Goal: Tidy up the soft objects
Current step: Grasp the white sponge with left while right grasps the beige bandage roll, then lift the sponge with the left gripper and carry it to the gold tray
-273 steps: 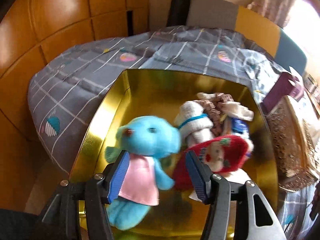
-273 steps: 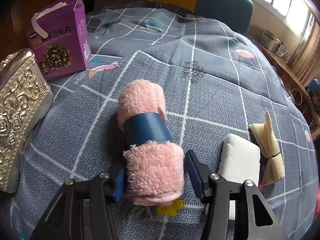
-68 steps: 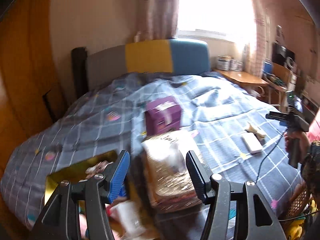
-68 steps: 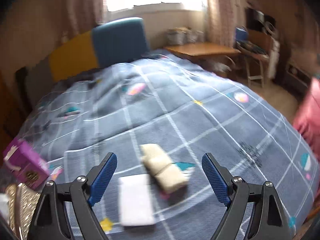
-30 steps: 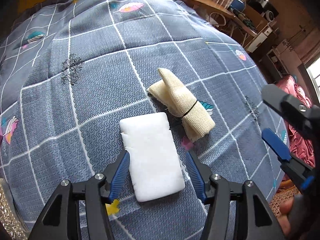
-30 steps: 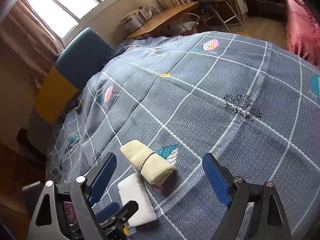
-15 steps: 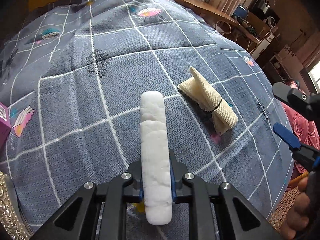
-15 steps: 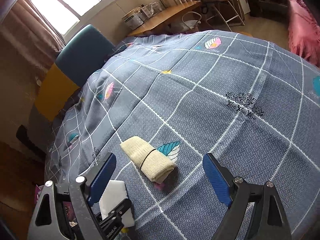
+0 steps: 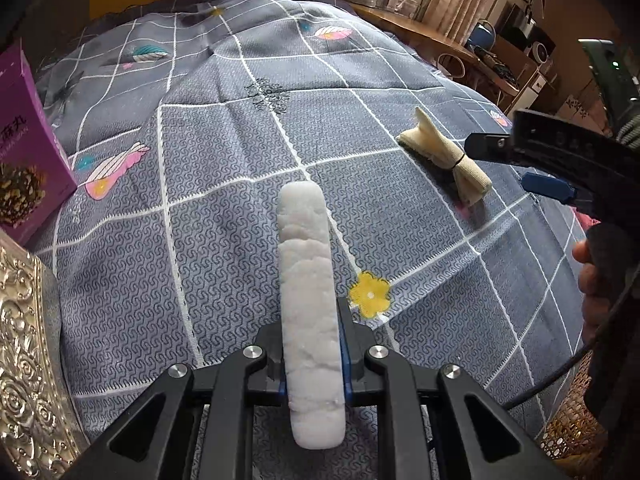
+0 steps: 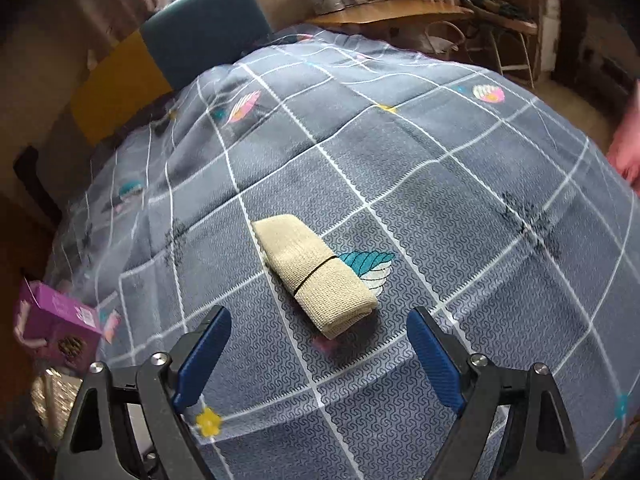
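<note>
My left gripper (image 9: 314, 344) is shut on a white sponge (image 9: 306, 248), which stands on edge between the blue pads above the grey checked quilt (image 9: 200, 208). A beige rolled cloth (image 9: 444, 156) tied with a black band lies on the quilt at the right. In the right wrist view that cloth (image 10: 316, 276) lies just ahead of my right gripper (image 10: 318, 320). Its jaws are opening and stand wide, with the cloth's near end between the fingertips, untouched. The right gripper (image 9: 500, 164) also shows at the right edge of the left wrist view, beside the cloth.
A purple box (image 9: 20, 152) and a silver embossed box (image 9: 24, 360) stand at the left edge of the bed. A person's hand (image 9: 592, 272) holds the right gripper. A yellow and blue headboard (image 10: 160, 52) and a wooden desk (image 10: 400, 12) lie beyond the bed.
My left gripper shut on the white sponge, lifted it on edge and carried it left, away from the cloth. My right gripper rolled and came close over the beige cloth.
</note>
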